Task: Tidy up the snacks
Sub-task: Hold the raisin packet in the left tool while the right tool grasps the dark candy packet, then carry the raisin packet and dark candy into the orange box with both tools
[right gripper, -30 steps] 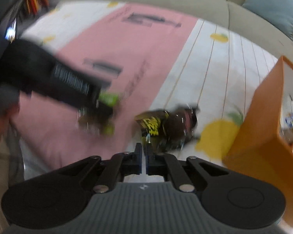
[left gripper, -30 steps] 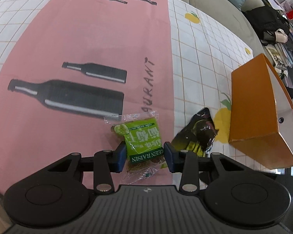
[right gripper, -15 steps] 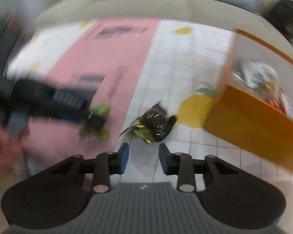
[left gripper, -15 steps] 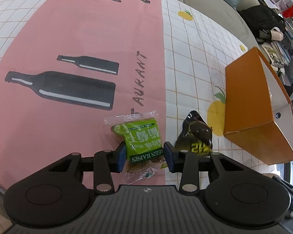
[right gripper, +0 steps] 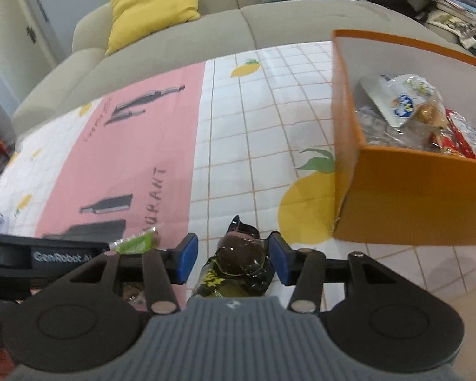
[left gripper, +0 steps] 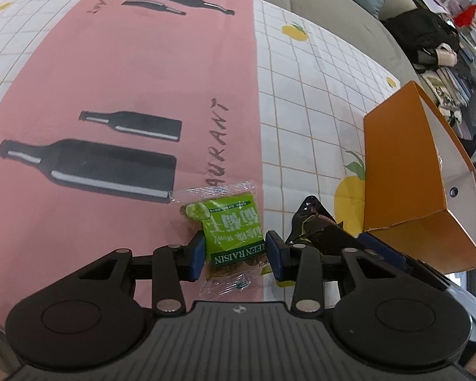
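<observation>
A green raisin packet (left gripper: 233,233) lies on the pink tablecloth between the two fingers of my left gripper (left gripper: 234,254), which is open around it; the pads stand at its sides. The packet also shows in the right wrist view (right gripper: 135,243). A dark brown snack packet (right gripper: 238,263) lies between the fingers of my right gripper (right gripper: 233,260), which is open around it. It also shows in the left wrist view (left gripper: 314,225). An orange box (right gripper: 406,197) holding several snacks stands to the right.
The cloth (left gripper: 111,73) has a pink panel with bottle prints and white checks with lemons. A grey sofa (right gripper: 206,28) with yellow and blue cushions is behind. The orange box (left gripper: 396,158) stands close to the right of both grippers.
My right gripper has opened and moved down over the dark packet, which now lies between its fingers. My left gripper stays around the green packet.
</observation>
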`<state>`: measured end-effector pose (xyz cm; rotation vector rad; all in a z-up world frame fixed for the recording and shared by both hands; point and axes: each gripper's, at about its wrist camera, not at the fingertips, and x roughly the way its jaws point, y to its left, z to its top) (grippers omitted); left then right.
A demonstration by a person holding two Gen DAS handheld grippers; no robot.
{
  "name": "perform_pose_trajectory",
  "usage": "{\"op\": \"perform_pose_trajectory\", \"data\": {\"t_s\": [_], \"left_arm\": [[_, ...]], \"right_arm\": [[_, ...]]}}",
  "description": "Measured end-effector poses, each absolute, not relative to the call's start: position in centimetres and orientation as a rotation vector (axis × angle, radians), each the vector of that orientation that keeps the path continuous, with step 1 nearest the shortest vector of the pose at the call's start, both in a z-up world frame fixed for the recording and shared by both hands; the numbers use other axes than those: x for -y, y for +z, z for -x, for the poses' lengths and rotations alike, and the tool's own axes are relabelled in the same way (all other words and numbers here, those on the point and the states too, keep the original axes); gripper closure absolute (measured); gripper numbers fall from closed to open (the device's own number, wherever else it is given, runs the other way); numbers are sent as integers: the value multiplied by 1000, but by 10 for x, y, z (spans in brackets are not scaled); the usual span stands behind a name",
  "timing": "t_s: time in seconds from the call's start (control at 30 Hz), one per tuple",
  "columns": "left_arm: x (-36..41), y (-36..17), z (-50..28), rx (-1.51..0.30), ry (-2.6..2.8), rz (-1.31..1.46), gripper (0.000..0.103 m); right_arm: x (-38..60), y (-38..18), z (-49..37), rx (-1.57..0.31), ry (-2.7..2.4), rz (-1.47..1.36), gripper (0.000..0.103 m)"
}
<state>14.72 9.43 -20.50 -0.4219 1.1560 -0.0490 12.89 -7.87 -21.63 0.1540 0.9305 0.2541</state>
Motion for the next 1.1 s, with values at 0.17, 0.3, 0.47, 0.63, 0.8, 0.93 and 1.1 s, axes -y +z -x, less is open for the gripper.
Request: {"op": "perform_pose_trajectory", "data": {"t_s": [0.17, 0.3, 0.47, 0.63, 0.8, 0.93, 1.1], "left_arm": [[-97, -205, -154, -1201, -61, 425, 55], [-92, -206, -162, -1253, -68, 400, 52], [-94, -217, -164, -1319, -43, 447, 44], [-96, -220, -164, -1320, -46, 459, 49], [-93, -218, -164, -1298, -56, 447, 58], [-91, -217, -164, -1276, -40, 451, 60], [-93, -208, -159, -1232, -41, 466, 61]], "right_arm": [[80, -234, -140, -986, 249, -141, 54], [85, -241, -142, -1007, 254, -176, 53], [92, -248, -145, -1032, 264, -228, 46], [90, -247, -144, -1019, 269, -217, 50], [91, -248, -144, -1019, 281, -230, 58], [92, -247, -143, -1015, 290, -238, 62], [96, -235, -138, -963, 285, -226, 63]]}}
